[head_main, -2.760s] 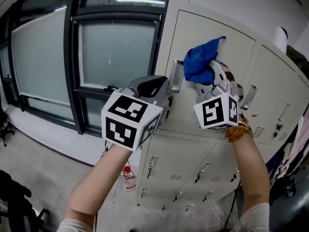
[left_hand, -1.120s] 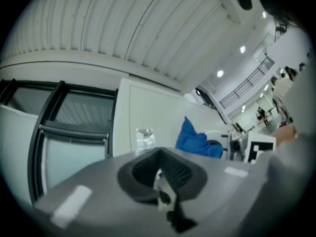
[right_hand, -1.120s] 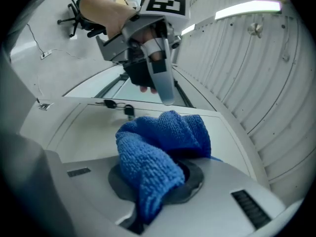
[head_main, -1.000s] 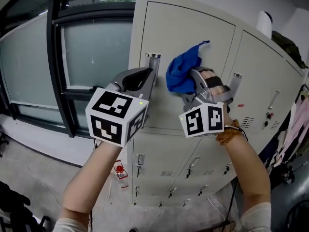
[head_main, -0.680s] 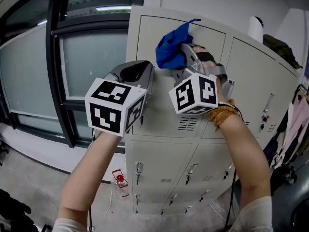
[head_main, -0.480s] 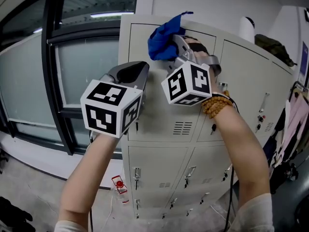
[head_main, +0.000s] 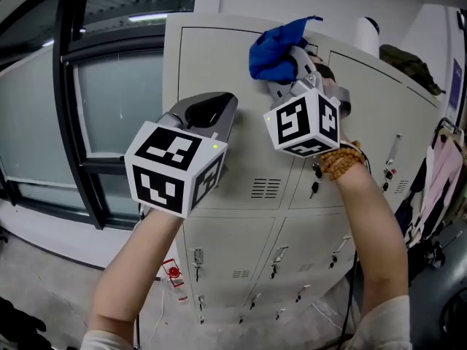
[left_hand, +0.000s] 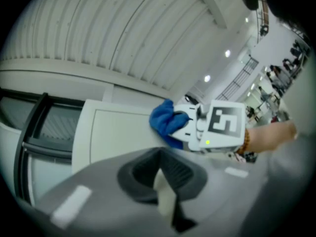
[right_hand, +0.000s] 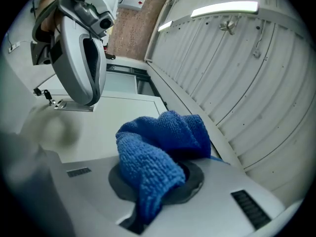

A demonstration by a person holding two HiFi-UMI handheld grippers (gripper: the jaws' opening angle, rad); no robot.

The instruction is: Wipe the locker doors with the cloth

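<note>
Closest in the head view, lower left of centre, is the left gripper. Its jaws are pressed together on nothing, and it's just parked in front of the lockers. My worry there is it knocking the door while the other side works.

Past it, upper middle of the frame, the right gripper is clamped on the blue cloth, but only on a bunched fold, and most of it puffs out loose. The cloth sits against the locker door by its top edge, near the seam with the next door. Push hard and I reckon the fold could drag out, or bare jaw could scrape the paint.

A downward sweep might snag what looks like a key lower down. Go higher and it could nudge the white roll on top.
</note>
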